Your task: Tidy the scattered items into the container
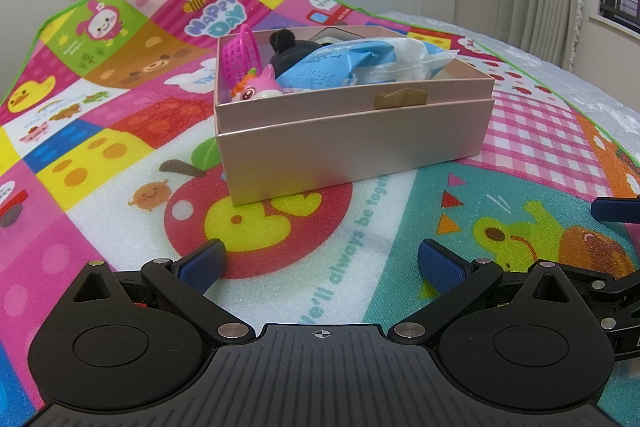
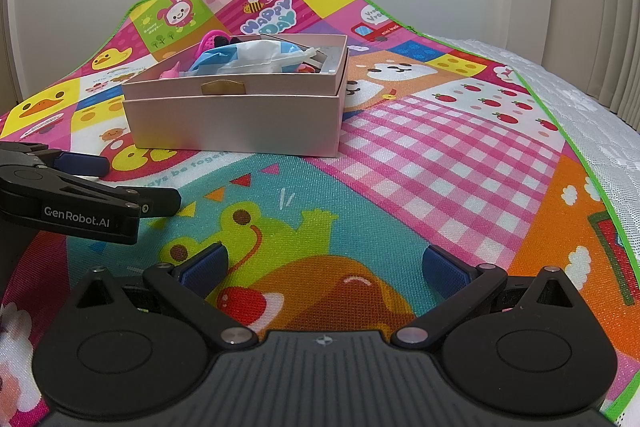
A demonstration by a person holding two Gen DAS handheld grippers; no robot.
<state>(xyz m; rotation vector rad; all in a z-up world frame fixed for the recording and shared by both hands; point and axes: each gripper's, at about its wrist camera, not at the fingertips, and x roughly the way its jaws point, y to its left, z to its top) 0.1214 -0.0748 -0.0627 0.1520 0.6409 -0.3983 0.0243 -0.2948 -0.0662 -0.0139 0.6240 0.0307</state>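
Left gripper (image 1: 322,259) has its blue-padded fingers (image 1: 202,265) spread wide with nothing between them, just play mat (image 1: 120,155) showing through the gap. Right gripper (image 2: 324,265) is the same, fingers (image 2: 206,267) wide apart and empty, hovering low over the frog and orange patch of the mat. Both sit side by side, near each other, pulled back from the box (image 1: 352,147) and aimed at it, which reads as a parked or finished pose rather than a reach. From the right wrist view the left gripper shows at the left edge, well short of the box. The pink box stands upright on the mat ahead of both, open top, sitting in its own lid probably to keep the lid out of the way. Inside: a blue and white wipes pack (image 1: 360,63) lying across the top and poking above the rim, a pink basket (image 1: 240,55) tipped on edge against the left wall, a pink toy (image 1: 256,87) in the near left corner, something black (image 1: 286,45) behind, can't tell what. No loose items visible on the mat in either view, so the tidying looks done or very nearly so. The pack rides high and could slide off if the box gets bumped.
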